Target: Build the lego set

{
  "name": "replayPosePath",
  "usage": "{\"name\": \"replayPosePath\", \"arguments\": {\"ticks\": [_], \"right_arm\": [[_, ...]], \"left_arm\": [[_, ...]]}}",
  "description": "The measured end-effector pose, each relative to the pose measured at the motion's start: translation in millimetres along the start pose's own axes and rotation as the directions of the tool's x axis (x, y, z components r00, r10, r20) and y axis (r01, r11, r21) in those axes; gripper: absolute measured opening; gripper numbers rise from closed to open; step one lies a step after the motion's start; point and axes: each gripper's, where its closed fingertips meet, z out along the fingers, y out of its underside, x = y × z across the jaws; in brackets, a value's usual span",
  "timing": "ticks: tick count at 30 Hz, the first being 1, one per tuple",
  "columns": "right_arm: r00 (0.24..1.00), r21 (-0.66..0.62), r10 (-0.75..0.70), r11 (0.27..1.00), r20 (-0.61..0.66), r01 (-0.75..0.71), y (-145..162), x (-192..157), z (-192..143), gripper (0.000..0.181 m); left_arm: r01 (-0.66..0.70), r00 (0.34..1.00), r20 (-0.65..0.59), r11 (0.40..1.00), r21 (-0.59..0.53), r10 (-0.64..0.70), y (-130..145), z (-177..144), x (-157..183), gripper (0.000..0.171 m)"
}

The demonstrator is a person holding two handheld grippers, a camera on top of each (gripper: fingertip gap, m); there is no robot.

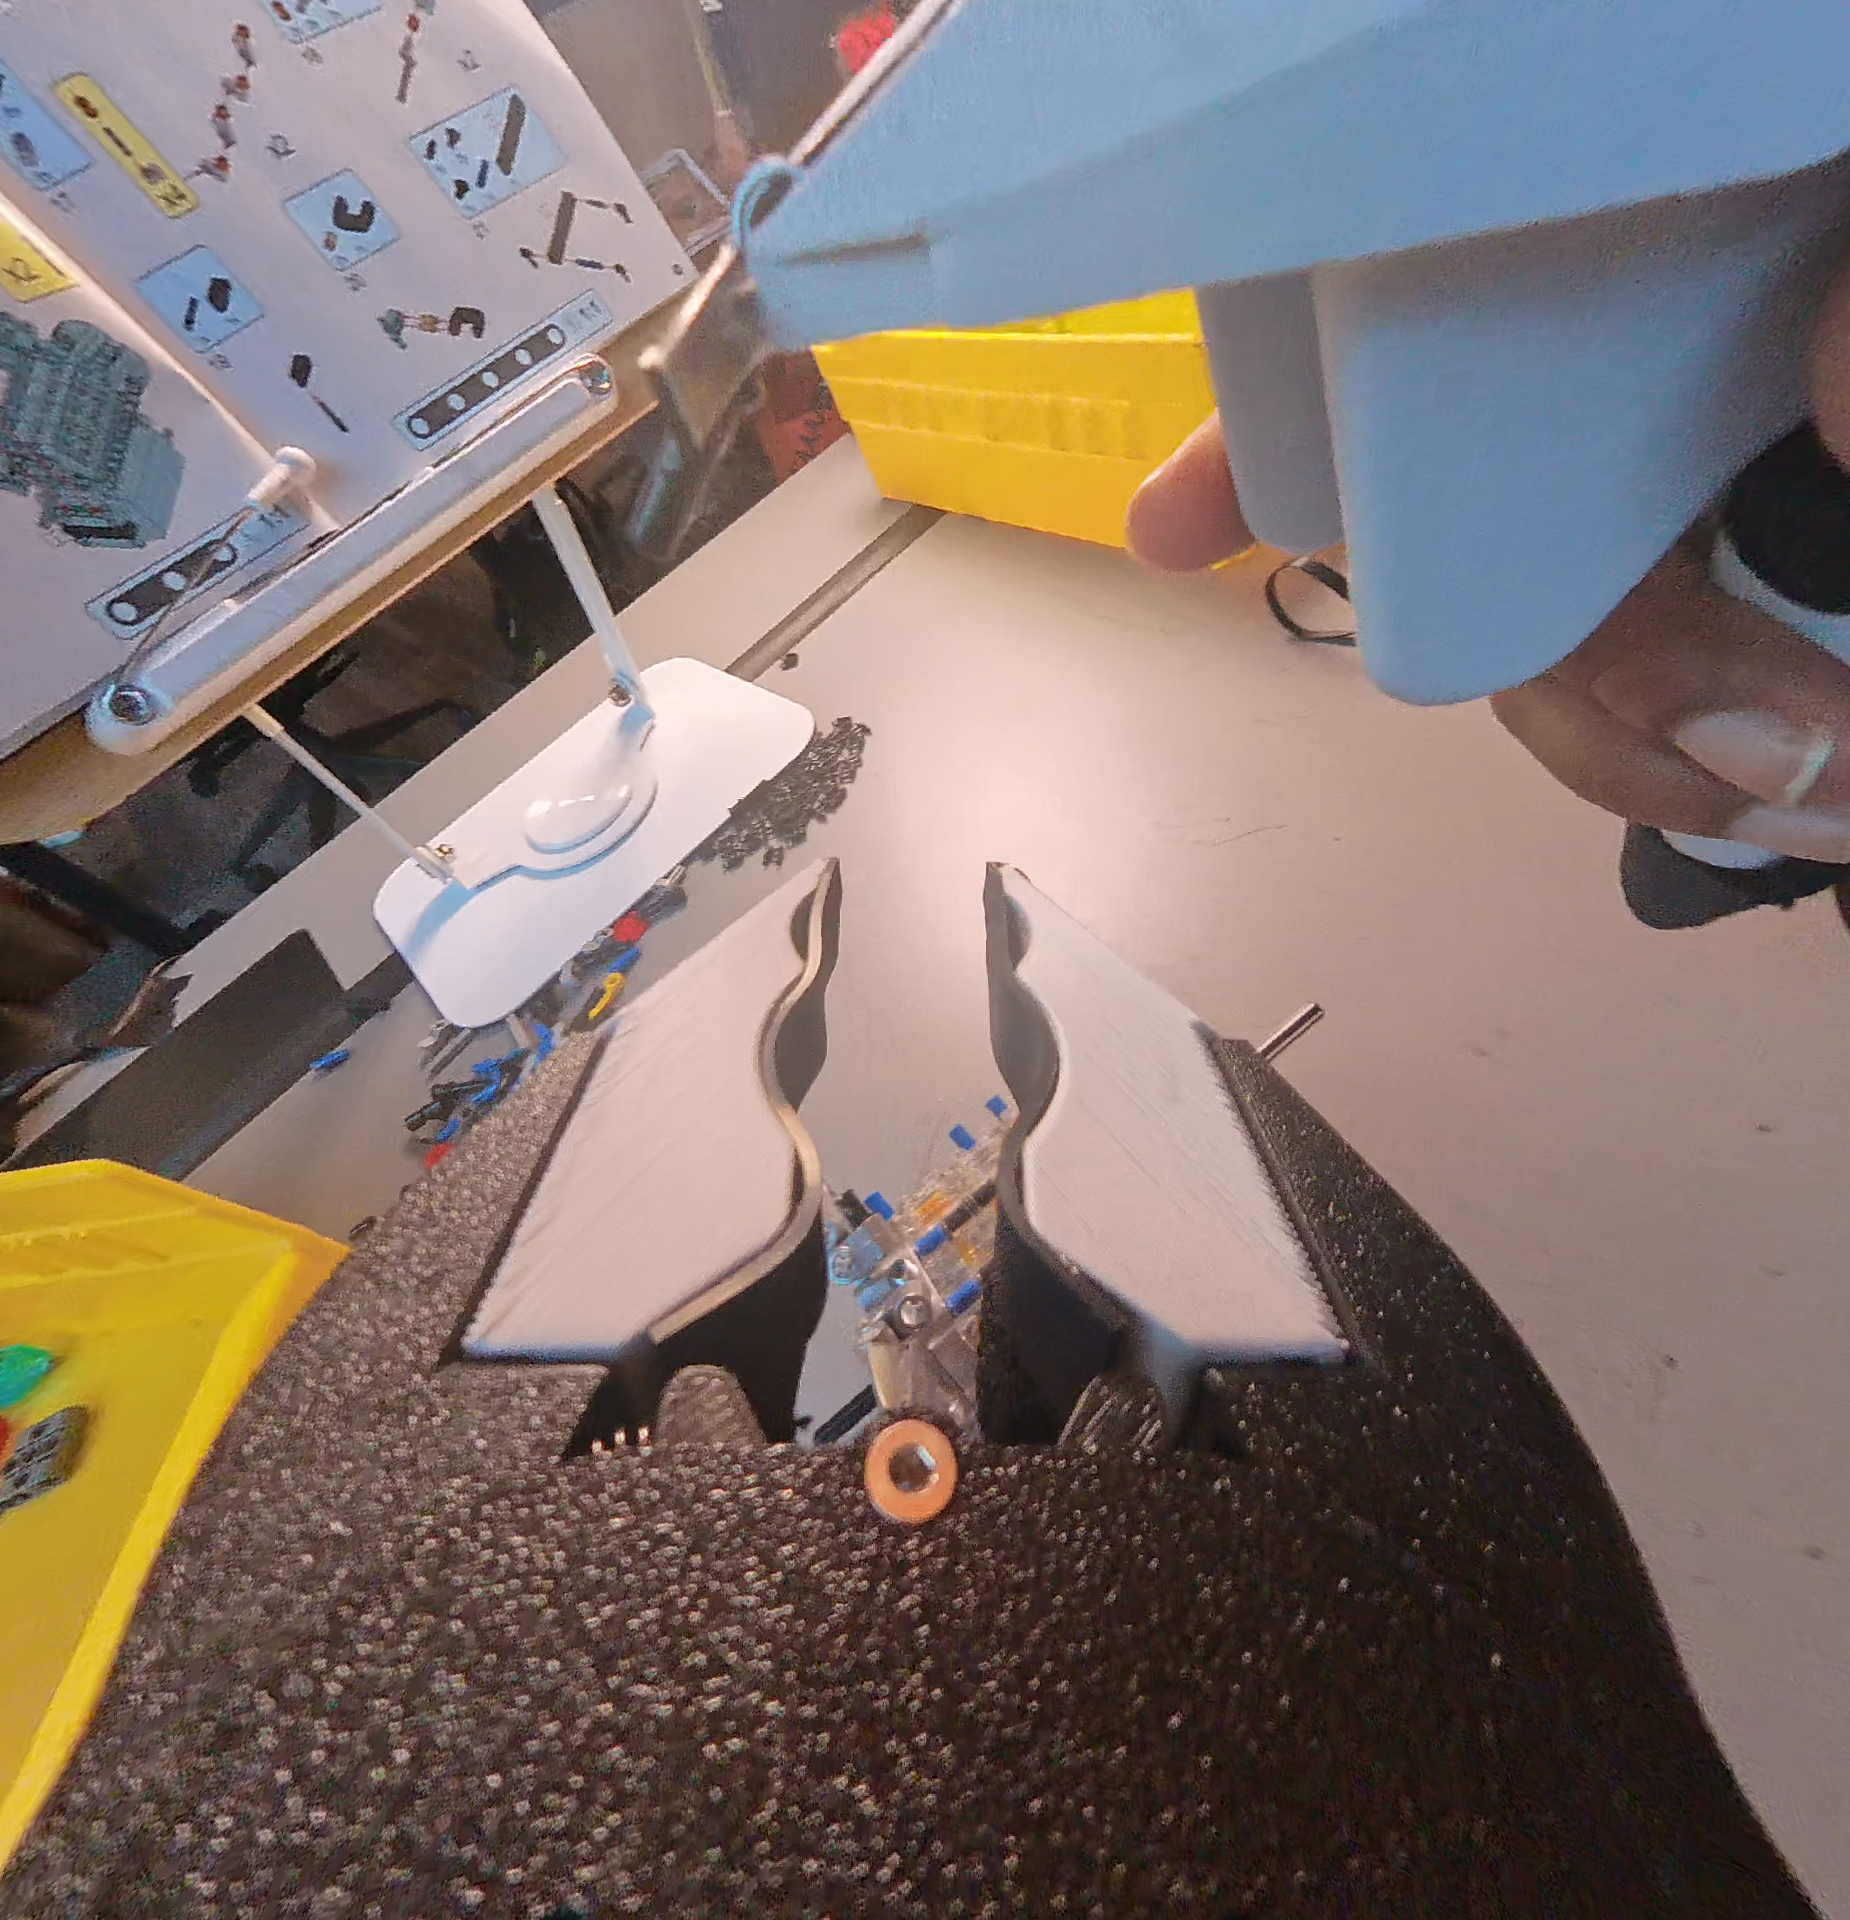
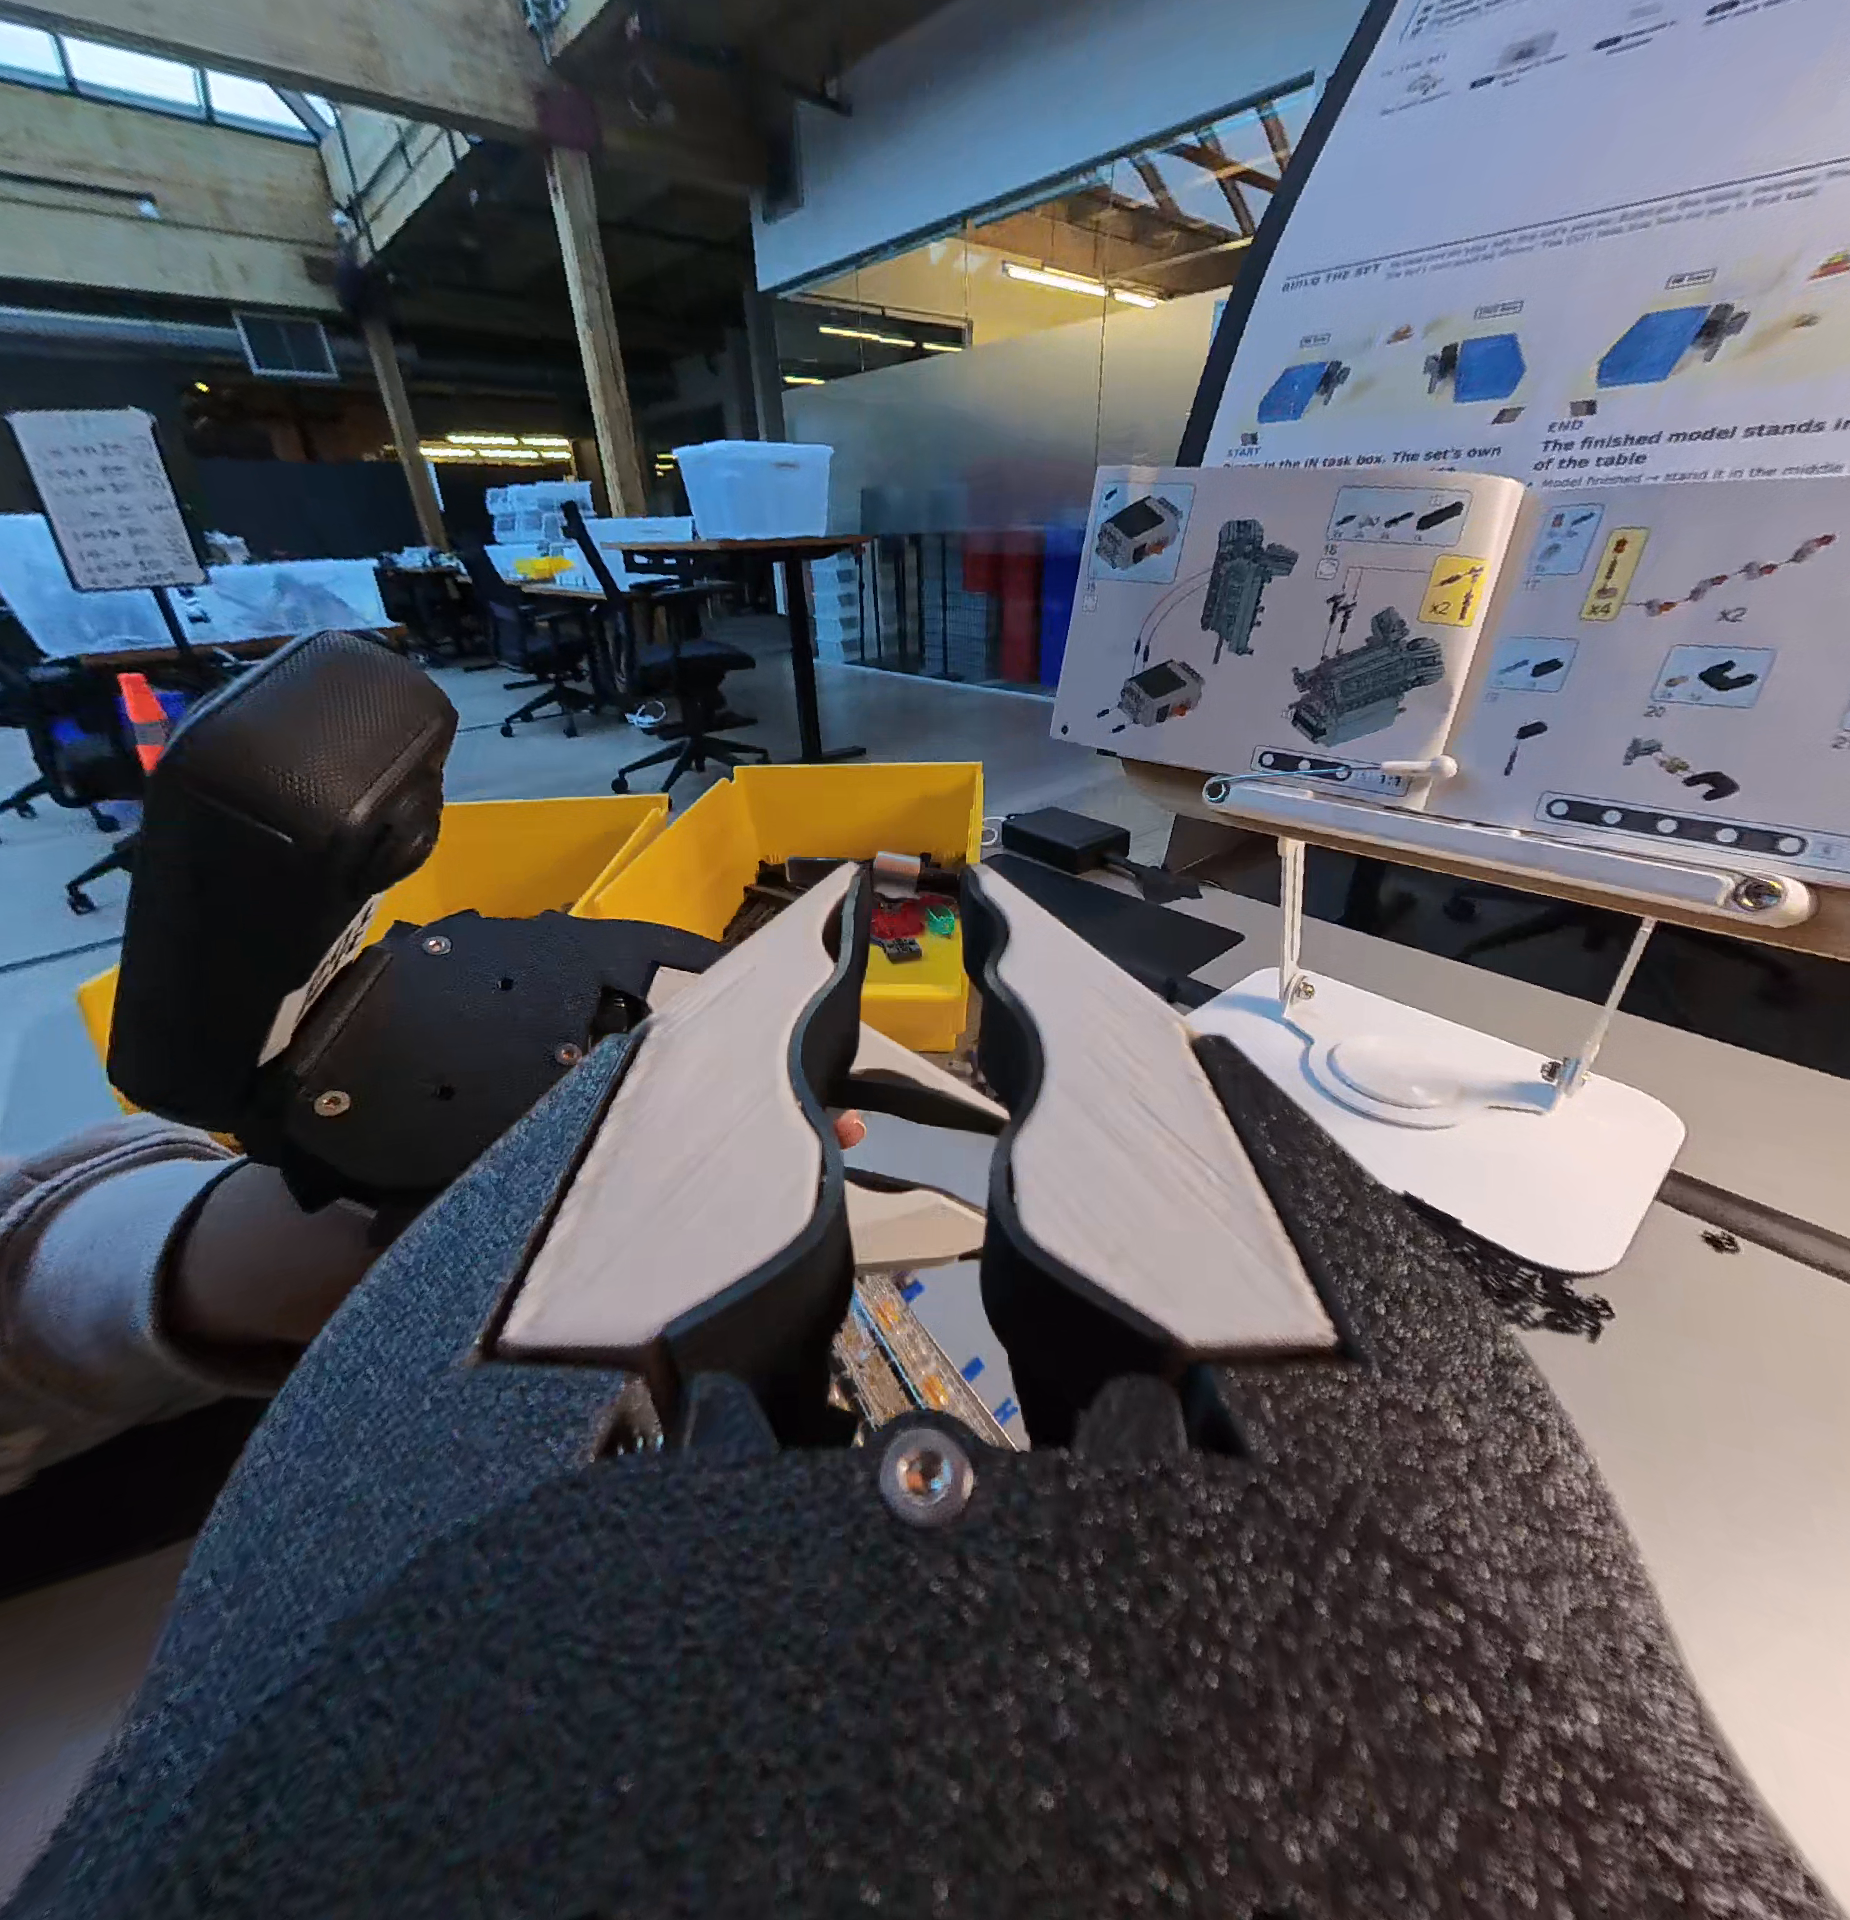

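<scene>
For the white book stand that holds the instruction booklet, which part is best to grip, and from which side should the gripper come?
Probably the flat white base plate: grip its free edge, coming in low from the open table side. The plate is thin and lies flat on the table, so two fingers could close over its rim. The thin rods look too slim, and the booklet covers the ledge above.

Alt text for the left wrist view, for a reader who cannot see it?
The left tongs hang open over a grey table, empty, above a clear bag of small parts. A hand holds the right tongs' handle at upper right; an instruction booklet on a white stand sits left.
</scene>
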Motion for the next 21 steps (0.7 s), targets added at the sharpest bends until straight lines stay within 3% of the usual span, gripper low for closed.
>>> {"name": "replayPosePath", "arguments": {"ticks": [7, 21], "right_arm": [[1.0, -0.01, 0.018, 1.0, 0.01, -0.018, 4, -5, 9, 0.015], [0.999, -0.026, 0.014, 1.0, 0.032, -0.013, 11, -7, 9, 0.016]], "left_arm": [[0.002, 0.999, 0.051, 1.0, -0.004, -0.002, 1, 0, -16, 0.026], [0.004, 0.999, 0.043, 1.0, -0.013, -0.003, 5, 1, -15, 0.026]]}}
